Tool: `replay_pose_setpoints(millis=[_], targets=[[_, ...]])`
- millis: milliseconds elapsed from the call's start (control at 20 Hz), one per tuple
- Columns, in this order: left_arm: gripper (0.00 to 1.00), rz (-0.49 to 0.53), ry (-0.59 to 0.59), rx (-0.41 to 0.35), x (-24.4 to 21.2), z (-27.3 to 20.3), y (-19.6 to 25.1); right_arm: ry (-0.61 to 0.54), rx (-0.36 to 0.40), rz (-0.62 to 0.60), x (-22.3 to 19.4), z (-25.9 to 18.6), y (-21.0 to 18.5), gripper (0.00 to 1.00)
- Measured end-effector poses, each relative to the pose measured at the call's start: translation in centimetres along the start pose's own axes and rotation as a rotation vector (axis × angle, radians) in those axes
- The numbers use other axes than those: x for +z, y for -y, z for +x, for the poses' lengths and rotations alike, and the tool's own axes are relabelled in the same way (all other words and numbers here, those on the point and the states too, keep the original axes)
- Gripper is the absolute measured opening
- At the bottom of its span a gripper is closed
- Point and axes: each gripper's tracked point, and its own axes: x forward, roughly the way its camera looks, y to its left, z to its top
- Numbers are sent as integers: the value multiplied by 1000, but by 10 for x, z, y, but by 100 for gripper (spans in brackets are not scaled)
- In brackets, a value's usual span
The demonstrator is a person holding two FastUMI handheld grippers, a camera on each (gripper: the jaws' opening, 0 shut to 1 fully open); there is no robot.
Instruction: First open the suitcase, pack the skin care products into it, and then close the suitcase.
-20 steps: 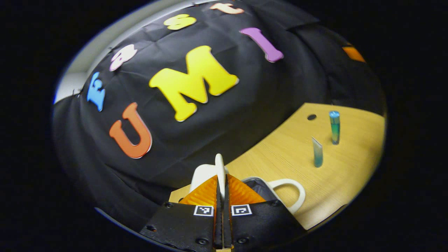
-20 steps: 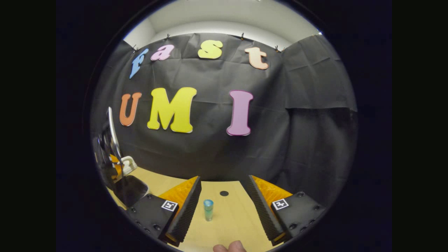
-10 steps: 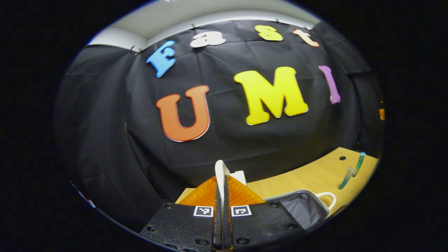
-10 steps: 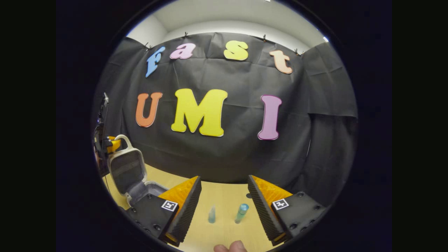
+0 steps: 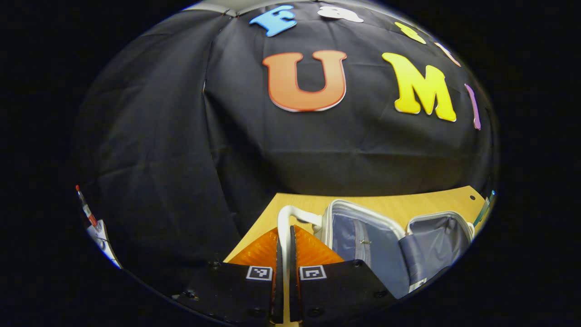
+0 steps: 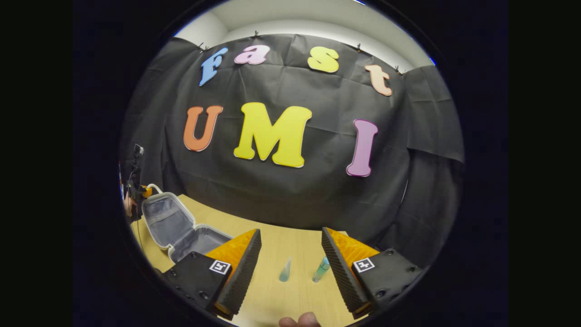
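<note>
On the desk the suitcase lies open, its white handle pinched by the left gripper. Between the right gripper's spread fingers stand a small tube and a capped bottle, untouched.

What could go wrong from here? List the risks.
1. The left gripper is shut on the suitcase handle with the lid tilted back; letting go abruptly could drop it.
2. The tube and bottle stand close together between the open right gripper's fingers; reaching for one may topple the other.
</note>
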Motion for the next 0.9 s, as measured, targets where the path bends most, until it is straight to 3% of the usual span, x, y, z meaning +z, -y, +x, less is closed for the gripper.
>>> replay_pose_setpoints(millis=[250,350,450,600,650,750,850,900], targets=[[9,-87,-149,-16,-63,30,2,-11,15,-38,-2,7,-15,79],[11,-114,-173,12,-73,35,0,-32,10,-39,-8,9,-15,79],[17,-110,-193,47,-82,37,-5,-45,1,-29,-11,11,-12,79],[35,-93,-173,95,-79,33,-15,-50,0,-19,-14,13,-10,79],[30,-111,-162,102,-75,31,-14,-51,6,-22,-17,13,-10,79],[57,-147,-133,107,-62,17,-10,-51,12,-15,-20,13,-6,79],[93,-153,-66,111,-34,-3,-1,-42,10,5,-21,15,1,79],[93,-148,-24,112,-15,-17,5,-41,9,15,-23,16,5,79]])
